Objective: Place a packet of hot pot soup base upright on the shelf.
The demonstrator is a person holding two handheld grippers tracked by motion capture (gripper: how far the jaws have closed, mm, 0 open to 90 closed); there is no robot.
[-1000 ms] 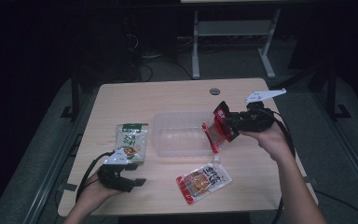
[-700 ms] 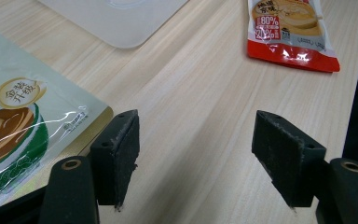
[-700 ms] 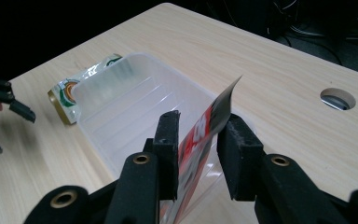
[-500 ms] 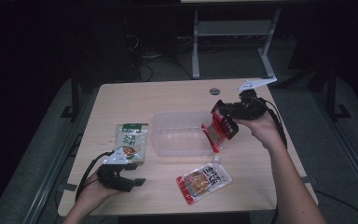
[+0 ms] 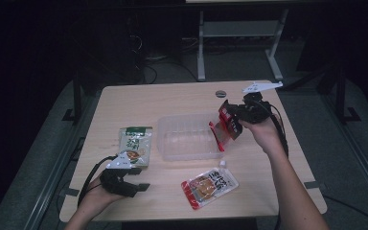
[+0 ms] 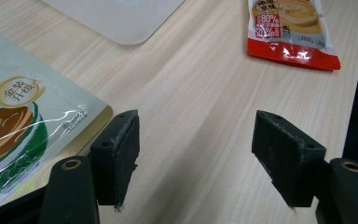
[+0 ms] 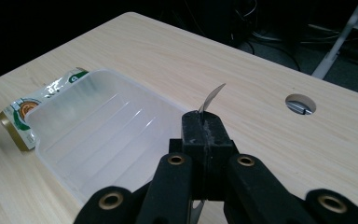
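Fingers – our right gripper (image 5: 226, 117) pinches red packet (image 5: 223, 130) edge over clear tray (image 5: 187, 136); left gripper (image 5: 134, 184) wide, empty | risk – thin hold, packet slips outside tray

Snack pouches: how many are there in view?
3. Green pouch lies left of the clear tray; orange-red pouch lies in front of it; red pouch hangs from the right tongs at its right end.

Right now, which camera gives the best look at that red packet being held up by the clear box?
The high view: the red packet hangs whole from the right gripper, beside the clear box. The right gripper view shows just its thin edge above the shut jaws.
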